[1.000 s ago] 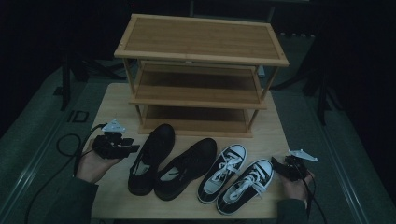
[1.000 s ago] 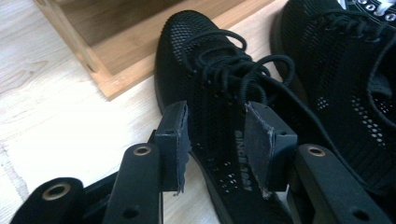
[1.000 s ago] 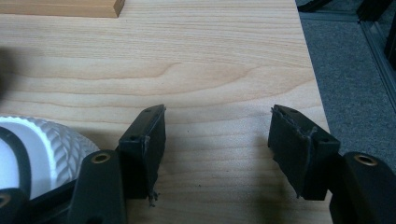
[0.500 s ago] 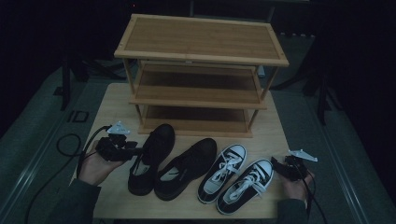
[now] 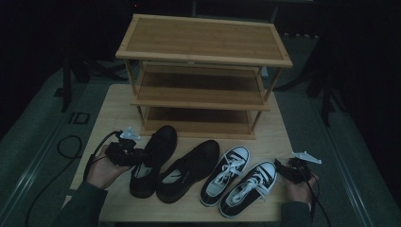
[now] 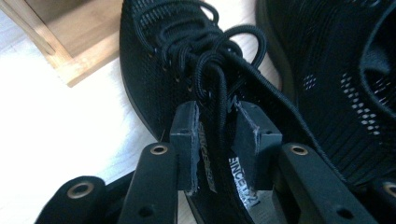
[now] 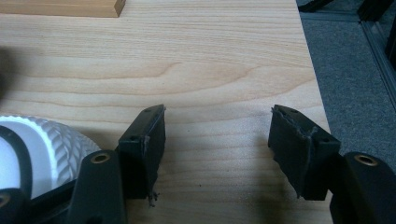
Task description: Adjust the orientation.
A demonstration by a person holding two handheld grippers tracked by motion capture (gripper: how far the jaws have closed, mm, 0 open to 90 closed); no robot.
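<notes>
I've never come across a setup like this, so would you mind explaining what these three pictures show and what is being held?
No robot arm is at work here: a person holds a hand-operated gripper in each hand. The high view looks down on a wooden table from above the person. Each of the other two pictures comes from a camera riding on one gripper and looking along its black jaws.

On the table stand a three-shelf wooden rack, a pair of black shoes and a pair of black-and-white sneakers.

The left gripper is at the leftmost black shoe. Its jaws have just been closing, with the shoe's laced top and tongue between them, and the pads look to be on the fabric.

The right gripper sits beside the sneakers, jaws open over bare wood, holding nothing.
</notes>
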